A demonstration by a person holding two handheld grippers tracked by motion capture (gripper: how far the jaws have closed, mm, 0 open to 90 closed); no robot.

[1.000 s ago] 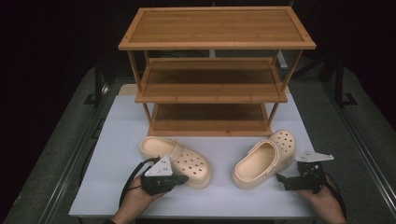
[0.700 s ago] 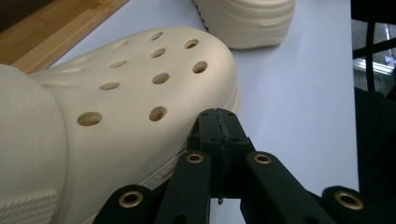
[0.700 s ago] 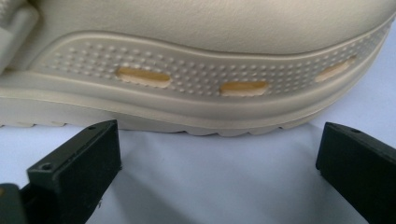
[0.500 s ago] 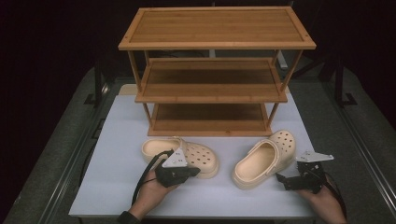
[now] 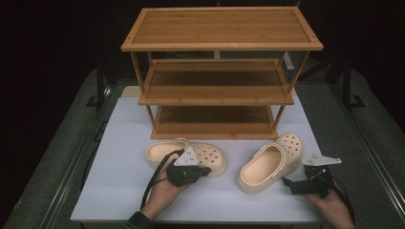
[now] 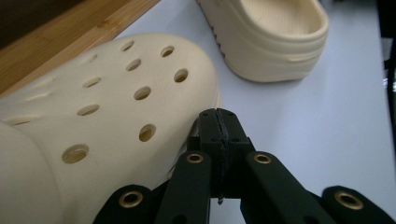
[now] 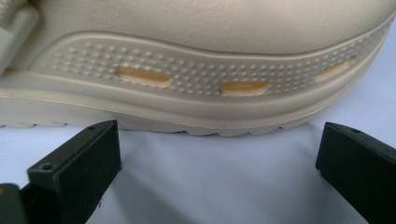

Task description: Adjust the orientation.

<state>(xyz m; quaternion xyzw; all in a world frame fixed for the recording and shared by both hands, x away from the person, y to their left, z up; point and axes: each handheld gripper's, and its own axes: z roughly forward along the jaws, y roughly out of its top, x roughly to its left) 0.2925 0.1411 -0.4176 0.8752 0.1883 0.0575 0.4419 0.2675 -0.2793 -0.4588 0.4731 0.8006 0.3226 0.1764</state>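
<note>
we see two cream clogs on a white table [image 5: 119, 191] in front of a three-tier wooden shoe rack [image 5: 219, 43]. the left clog [image 5: 165, 152] lies sideways just in front of the rack's bottom shelf, its holed toe pointing toward the right clog [image 5: 267, 164], which sits a little apart and angled, toe toward the far right corner.

in the high view our left gripper [image 5: 204, 171] sits at the near edge of the left clog's toe, held in the left hand [image 5: 165, 188]. in the left gripper view [image 6: 218, 122] its jaws are pressed together with nothing between them, their tip just beside the toe's lower rim; whether it touches the clog we cannot tell. the right clog's heel end shows beyond, across bare table.

our right gripper [image 5: 288, 183] rests low at the near right of the table in the right hand [image 5: 329, 202], pointing at the side of the right clog. in the right gripper view [image 7: 219, 168] its jaws are spread wide and empty, with the dotted side of the sole close ahead, not touching them.
</note>
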